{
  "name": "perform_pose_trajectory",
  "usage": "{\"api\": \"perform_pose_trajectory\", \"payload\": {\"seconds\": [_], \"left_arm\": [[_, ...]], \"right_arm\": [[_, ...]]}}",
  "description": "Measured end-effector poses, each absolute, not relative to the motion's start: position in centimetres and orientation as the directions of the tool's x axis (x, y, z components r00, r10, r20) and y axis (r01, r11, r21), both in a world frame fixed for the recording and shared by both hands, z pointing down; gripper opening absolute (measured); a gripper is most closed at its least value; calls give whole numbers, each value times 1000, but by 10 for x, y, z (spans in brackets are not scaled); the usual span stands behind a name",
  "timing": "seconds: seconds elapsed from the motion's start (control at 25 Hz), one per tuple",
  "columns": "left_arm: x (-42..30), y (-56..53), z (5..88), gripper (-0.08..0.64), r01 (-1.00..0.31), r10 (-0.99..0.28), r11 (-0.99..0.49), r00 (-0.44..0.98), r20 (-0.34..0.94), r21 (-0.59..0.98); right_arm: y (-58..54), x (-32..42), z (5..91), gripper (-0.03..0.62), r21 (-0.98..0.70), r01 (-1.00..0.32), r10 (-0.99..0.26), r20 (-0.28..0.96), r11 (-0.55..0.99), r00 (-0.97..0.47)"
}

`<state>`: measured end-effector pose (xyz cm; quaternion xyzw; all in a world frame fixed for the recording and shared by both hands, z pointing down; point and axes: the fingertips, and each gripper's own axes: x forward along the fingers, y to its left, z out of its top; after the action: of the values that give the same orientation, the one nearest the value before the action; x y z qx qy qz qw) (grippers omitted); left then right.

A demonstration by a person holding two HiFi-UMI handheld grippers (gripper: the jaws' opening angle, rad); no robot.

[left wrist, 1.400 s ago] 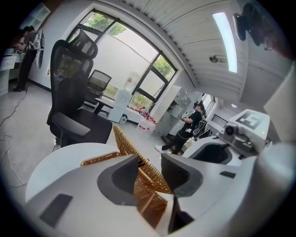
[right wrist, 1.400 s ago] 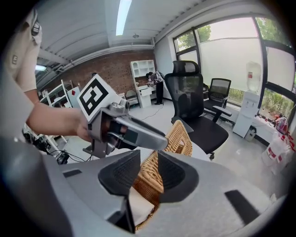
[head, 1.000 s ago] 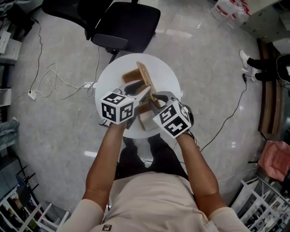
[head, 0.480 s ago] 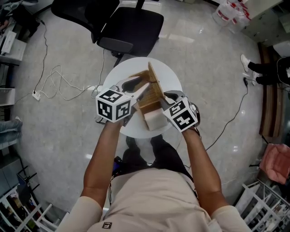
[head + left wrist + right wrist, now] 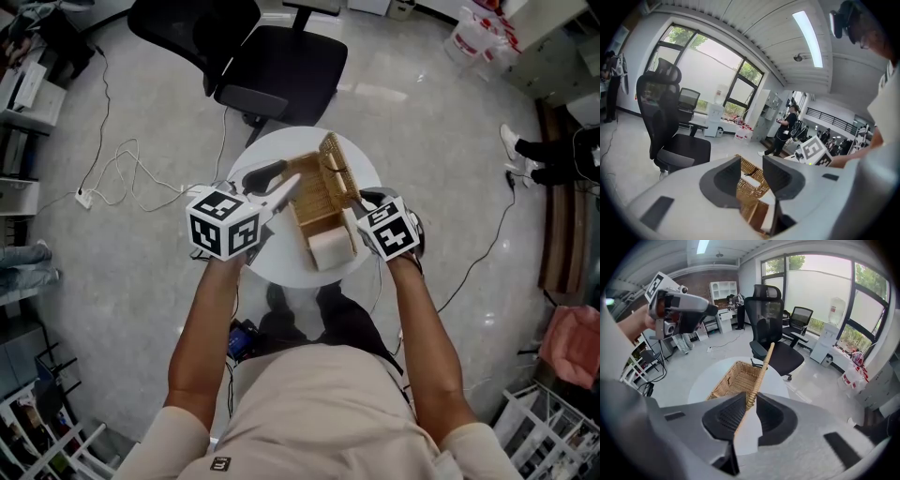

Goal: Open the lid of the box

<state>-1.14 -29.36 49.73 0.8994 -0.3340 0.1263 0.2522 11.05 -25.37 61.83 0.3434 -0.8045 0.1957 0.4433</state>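
A woven wicker box [image 5: 317, 208] lies on the round white table [image 5: 267, 155]. Its hinged wicker lid [image 5: 336, 167] stands up along the box's right side, and the inside shows. My right gripper [image 5: 356, 202] is shut on the lid's free edge; in the right gripper view that edge [image 5: 761, 369] runs up from between the pads of the right gripper [image 5: 749, 411]. My left gripper [image 5: 286, 187] is shut on the box's left wall, whose weave [image 5: 750, 197] shows between the jaws of the left gripper [image 5: 751, 176].
A black office chair [image 5: 281, 61] stands just beyond the table. A white cable [image 5: 122, 169] trails over the floor at the left. The person's legs are under the table's near edge. Another person [image 5: 787, 126] stands far off in the room.
The lid has swung further up and to the right with my right gripper on it, so more of the box's inside shows. The left gripper has stayed at the box's left wall.
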Motion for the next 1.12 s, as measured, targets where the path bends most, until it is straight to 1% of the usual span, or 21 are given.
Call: {"api": "perform_pose_trajectory", "payload": {"seconds": [0.56, 0.76, 0.96, 1.12], "left_arm": [[-42, -279, 450, 141, -677, -578, -662, 734, 357, 322], [-50, -273, 435, 140, -681, -589, -664, 730, 346, 307], [-54, -268, 420, 141, -684, -598, -667, 727, 338, 294], [-58, -261, 410, 140, -684, -602, -674, 728, 327, 281]], "right_arm": [[-264, 139, 627, 75, 21, -781, -369, 889, 625, -271], [-271, 151, 628, 88, 61, -791, -388, 893, 609, -230], [-277, 166, 621, 55, 96, -795, -406, 892, 599, -199], [-280, 174, 609, 51, 115, -802, -427, 885, 587, -186]]}}
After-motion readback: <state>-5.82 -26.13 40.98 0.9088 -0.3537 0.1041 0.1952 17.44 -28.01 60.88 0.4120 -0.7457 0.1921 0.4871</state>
